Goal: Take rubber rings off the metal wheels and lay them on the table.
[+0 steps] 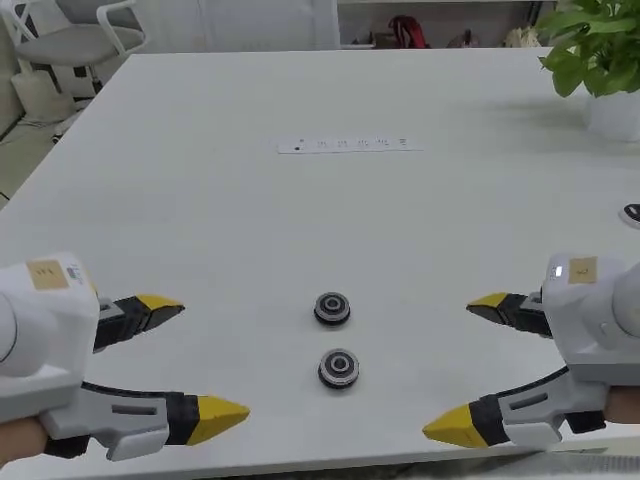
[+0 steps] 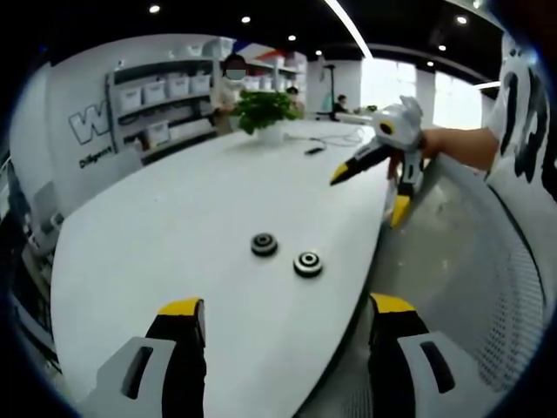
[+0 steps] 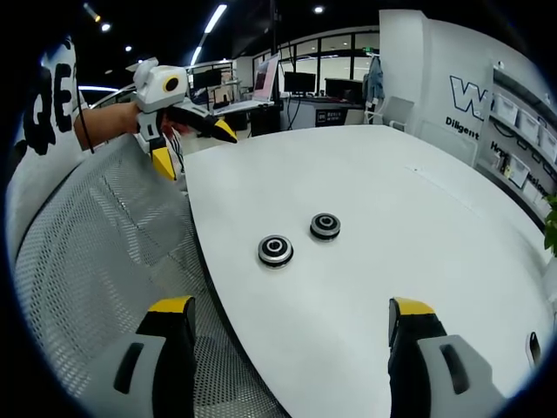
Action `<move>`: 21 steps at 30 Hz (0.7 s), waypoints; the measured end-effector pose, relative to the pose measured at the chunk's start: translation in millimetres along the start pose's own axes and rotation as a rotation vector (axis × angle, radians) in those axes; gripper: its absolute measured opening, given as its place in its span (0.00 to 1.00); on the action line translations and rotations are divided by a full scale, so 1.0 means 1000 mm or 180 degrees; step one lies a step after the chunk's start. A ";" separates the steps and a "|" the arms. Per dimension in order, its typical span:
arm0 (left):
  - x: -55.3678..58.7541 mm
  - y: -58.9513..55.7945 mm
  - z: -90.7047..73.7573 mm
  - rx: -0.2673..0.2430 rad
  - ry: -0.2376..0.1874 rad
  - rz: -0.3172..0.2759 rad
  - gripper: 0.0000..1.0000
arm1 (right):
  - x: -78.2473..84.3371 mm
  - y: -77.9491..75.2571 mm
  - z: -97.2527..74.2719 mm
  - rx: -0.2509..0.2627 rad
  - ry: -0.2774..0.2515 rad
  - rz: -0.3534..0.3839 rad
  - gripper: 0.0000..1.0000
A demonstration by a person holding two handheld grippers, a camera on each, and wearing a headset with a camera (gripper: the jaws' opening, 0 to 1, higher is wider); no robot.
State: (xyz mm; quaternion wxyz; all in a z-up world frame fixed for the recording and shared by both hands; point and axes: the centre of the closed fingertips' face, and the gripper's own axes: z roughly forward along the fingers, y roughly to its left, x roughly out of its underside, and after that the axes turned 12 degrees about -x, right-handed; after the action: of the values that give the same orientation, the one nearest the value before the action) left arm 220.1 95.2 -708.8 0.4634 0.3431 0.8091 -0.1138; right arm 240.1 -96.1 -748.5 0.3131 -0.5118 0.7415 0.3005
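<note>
- Head view: far wheel [image 1: 332, 308] and near wheel [image 1: 339, 368] lie lower centre on the table [image 1: 300, 200], between the spread, empty left claw [image 1: 208, 358] and right claw [image 1: 452, 367].
- Left gripper view: both wheels sit mid-frame, beyond spread jaws.
- Right gripper view: likewise. This looks like the approach step; the next move is probably to steady the near wheel and pinch its rubber ring [image 3: 261, 251].

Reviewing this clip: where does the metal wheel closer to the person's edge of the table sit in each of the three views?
Head view: near wheel is low centre, the lower of the pair on the table.
Left gripper view: centre, the right one of the pair, by the table edge.
Right gripper view: centre-left, the left one of the pair, by the table edge.
Shared landmark: the far wheel beside it.
</note>
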 end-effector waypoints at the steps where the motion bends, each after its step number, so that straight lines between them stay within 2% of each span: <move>1: 0.000 0.000 0.000 0.0002 0.0005 0.0008 0.77 | 0.001 0.000 0.000 -0.0002 0.0004 -0.0002 0.88; 21: 0.005 0.000 0.002 -0.0001 0.0070 0.0051 0.77 | 0.008 0.000 0.001 -0.0028 0.0069 0.0006 0.88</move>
State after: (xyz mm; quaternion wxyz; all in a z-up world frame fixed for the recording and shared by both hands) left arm 219.9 95.8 -713.9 0.4554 0.3507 0.8114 -0.1061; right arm 237.9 -99.6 -755.5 0.3025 -0.5157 0.7439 0.2985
